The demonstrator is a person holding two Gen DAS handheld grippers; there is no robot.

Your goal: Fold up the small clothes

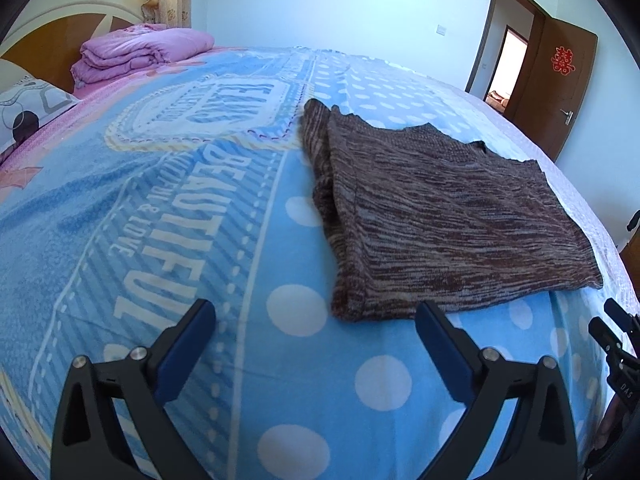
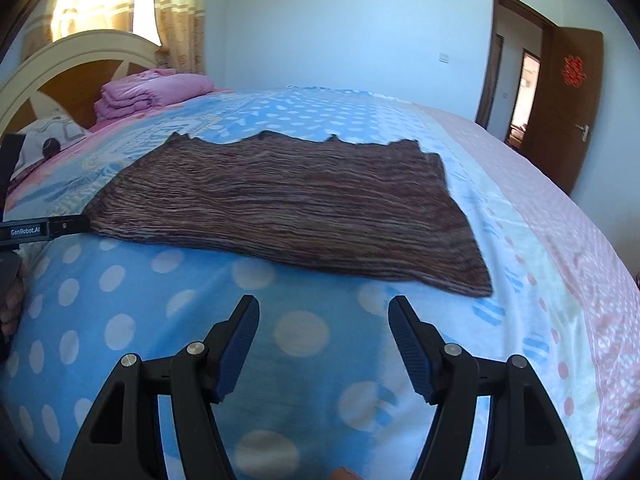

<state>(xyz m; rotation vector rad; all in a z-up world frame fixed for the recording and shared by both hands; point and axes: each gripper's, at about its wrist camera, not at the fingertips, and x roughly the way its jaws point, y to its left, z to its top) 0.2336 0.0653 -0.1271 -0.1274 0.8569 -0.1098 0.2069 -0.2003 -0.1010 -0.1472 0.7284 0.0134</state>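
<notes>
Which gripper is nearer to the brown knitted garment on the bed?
Left. The left gripper is open, one finger almost at the hem corner of the brown knitted garment. The right gripper is open too, farther from the hem, over bare blanket.

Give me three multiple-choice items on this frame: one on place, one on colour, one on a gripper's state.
1. Where does the knit lie?
A. on the bed
B. on the floor
C. on the pillow

2. What colour is the folded quilt by the headboard?
A. green
B. pink
C. white

3. How is the left gripper?
A. shut on the knit
B. shut on the quilt
C. open, holding nothing

Key: 1 A, the knit is spread flat on the dotted cover; 2 B, the bundle is pink; 3 C, the jaws stand wide with only cover between them.
</notes>
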